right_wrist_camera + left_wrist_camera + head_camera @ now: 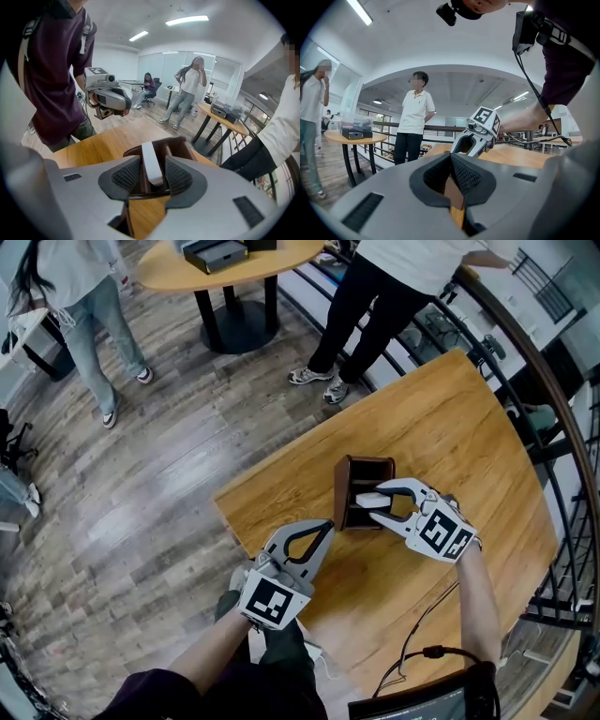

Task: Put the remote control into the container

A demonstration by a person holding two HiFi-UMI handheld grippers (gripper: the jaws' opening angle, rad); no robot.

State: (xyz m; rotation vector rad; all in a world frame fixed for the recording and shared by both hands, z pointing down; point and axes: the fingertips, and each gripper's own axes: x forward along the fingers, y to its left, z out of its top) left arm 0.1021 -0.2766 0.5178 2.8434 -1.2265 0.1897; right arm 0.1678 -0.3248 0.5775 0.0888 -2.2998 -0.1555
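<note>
Right gripper (153,180): jaws wide apart, pads clear of everything. The remote control (151,161) stands between them, white and slim, with a gap to the pad on each side, so it isn't clamped. Its lower end is down inside the container (177,146) and its upper end sticks out above the rim. The container is a dark brown wooden box with an inner divider, directly under and ahead of the jaws. Can't tell which compartment the remote sits in.

Left gripper (451,157): jaws together, pads meeting, nothing between them. Its tips are just beside the container's near wall, across the box from the right gripper; can't tell if they touch it.

Further out, both grippers and the container sit over a wooden table (450,418), with the container near the edge on the left gripper's side. A black cable (422,620) trails behind the right gripper toward the person holding it.

Beyond the table there's plank floor and a curved railing (525,343). A person in dark trousers (366,306) stands past the table's far end. A round table (187,273) carries a dark box, and a person in jeans (98,324) stands beyond it.
</note>
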